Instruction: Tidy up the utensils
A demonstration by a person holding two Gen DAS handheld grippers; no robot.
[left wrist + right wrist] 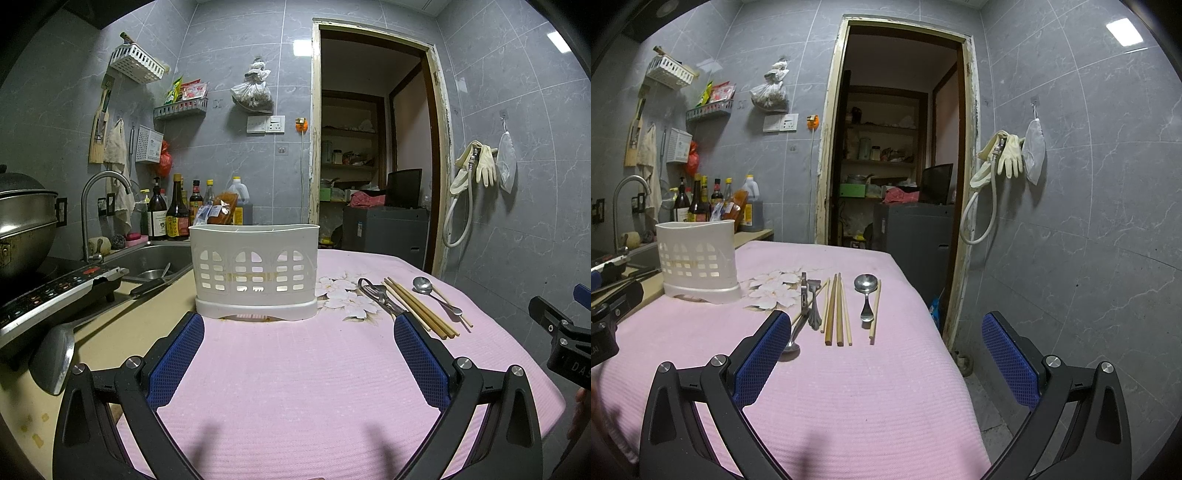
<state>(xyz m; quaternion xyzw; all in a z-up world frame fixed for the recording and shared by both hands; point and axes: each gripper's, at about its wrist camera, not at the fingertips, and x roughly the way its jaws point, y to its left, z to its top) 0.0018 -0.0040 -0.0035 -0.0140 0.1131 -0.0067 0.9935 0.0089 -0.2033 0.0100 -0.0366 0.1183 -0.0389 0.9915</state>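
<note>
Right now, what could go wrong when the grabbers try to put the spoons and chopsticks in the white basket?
The chopsticks lie tight together on the pink cloth, so wide-open jaws might pinch several or scatter them. The spoon has one chopstick right beside it and could drag it along. The white basket looks light and might tip if bumped.

Dim ceiling light, soft shadows, sharp centre, fisheye-warped dark edges.

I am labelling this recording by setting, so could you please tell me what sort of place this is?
It looks like a small home kitchen. A sink with a tap sits to the left, sauce bottles stand behind it, and a big pot rests on a cooktop.
</note>
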